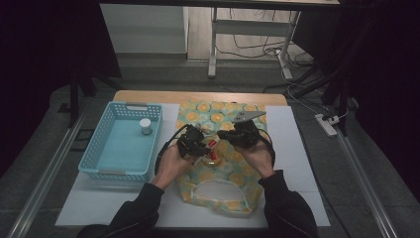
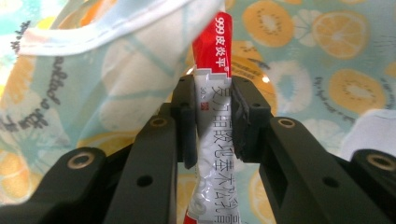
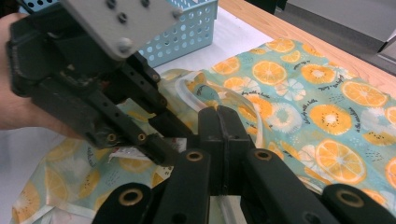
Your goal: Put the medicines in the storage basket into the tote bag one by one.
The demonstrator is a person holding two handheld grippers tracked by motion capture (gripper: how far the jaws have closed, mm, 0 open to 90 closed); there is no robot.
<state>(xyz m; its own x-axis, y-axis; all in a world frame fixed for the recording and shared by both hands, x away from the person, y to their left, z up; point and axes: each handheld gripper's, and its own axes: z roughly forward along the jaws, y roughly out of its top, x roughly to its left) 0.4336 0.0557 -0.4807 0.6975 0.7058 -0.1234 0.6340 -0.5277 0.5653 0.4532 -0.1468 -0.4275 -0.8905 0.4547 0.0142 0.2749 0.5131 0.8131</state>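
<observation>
A fruit-print cloth bag (image 1: 218, 119) lies on a white mat, its white-hemmed mouth (image 1: 218, 191) towards the person. My left gripper (image 1: 200, 148) is shut on a red and white ointment tube (image 2: 215, 46), and the tube's red end points at the lifted hem (image 2: 93, 37) of the bag (image 2: 327, 56). Over the middle of the bag, my right gripper (image 1: 242, 136) has its jaws pressed together (image 3: 219, 126) on the bag's white rim (image 3: 187, 93), holding it up. The left gripper (image 3: 159, 140) shows close beside it, at the left of the right gripper view.
A blue plastic basket (image 1: 99, 171) stands left of the bag, with a small white cylinder (image 1: 145, 126) inside at the back. The wooden table edge (image 1: 198, 95) runs behind the bag. White mat (image 1: 297, 148) lies bare to the right.
</observation>
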